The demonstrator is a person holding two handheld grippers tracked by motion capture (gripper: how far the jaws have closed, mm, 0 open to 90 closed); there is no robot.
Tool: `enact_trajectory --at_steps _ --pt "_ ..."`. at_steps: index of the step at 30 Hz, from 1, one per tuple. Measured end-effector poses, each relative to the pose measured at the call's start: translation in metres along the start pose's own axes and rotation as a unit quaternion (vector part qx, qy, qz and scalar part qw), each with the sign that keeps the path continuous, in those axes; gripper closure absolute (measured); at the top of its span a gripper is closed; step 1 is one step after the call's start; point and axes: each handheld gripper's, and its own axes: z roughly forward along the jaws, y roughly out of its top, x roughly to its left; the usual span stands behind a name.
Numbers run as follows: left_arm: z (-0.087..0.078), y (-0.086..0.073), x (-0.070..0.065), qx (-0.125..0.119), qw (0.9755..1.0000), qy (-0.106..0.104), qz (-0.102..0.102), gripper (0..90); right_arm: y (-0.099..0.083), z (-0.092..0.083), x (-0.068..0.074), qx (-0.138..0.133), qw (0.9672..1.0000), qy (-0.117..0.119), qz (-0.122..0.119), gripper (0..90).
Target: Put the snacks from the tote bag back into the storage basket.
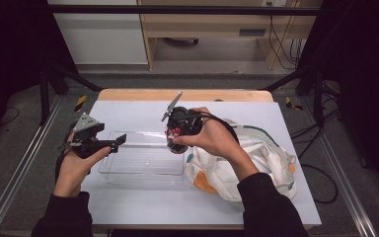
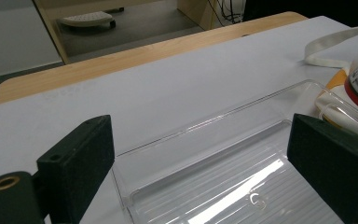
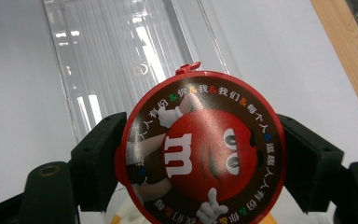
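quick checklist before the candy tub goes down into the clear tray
1. Grip: right gripper has both jaws pressed on the sides of the red candy tub - ok.
2. Tub lid: red cap looks seated, tab at its edge - ok.
3. Position: in the high view the tub sits over the right end of the clear tray - ok.
4. Tray floor: ribbed bottom bare under the tub - ok.
5. Left gripper: open, hovering at the tray's left end, not holding it - ok; whether it touches the rim, cannot tell.
6. White cloth bag: lies against the tray's right end; whether it overlaps the rim, cannot tell.
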Motion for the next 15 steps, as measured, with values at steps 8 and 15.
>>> enact_trajectory --at_steps 8,15 --pt "-0.001 0.0 0.002 -0.001 1.0 -0.001 -0.001 7.4 0.007 0.01 0.004 0.004 0.9999 0.007 -0.006 24.4" --pt "-0.001 -0.001 0.002 -0.001 1.0 -0.001 -0.003 7.4 0.009 0.019 0.007 0.007 0.9999 0.012 -0.005 24.4"
